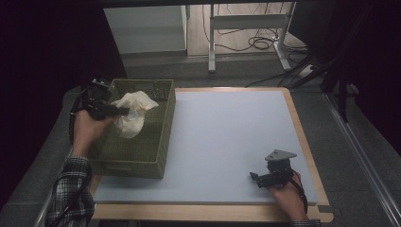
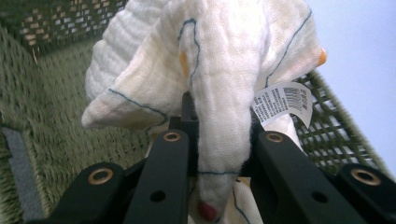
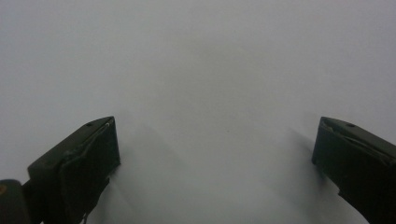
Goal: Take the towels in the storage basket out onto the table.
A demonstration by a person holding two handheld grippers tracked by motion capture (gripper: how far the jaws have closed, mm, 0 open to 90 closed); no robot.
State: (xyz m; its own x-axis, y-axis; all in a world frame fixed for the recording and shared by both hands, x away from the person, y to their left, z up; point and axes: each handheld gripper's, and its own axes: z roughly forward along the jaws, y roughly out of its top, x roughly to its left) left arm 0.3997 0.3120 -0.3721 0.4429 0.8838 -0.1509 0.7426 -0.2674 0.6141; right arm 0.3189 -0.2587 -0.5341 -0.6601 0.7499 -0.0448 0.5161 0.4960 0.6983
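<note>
A cream cloth (image 1: 132, 113) with thin blue stitching and a white label hangs above the green woven basket (image 1: 163, 137) at the table's left. My left gripper (image 1: 124, 111) is shut on a fold of it; in the left gripper view the cloth (image 2: 219, 88) drapes between and over the two black jaws of that gripper (image 2: 219, 140). Near the table's front right, my right gripper (image 1: 255, 178) rests low over the pale grey mat (image 1: 227, 137) with its jaws wide apart. In the right gripper view that gripper (image 3: 215, 149) has nothing between its fingers.
The mat lies on a wooden board (image 1: 302, 132) whose edge shows along the right and front. Behind the table stand a metal desk frame (image 1: 246, 28) and floor cables (image 1: 260, 42). The basket's dark mesh wall (image 2: 336, 135) is close behind the held cloth.
</note>
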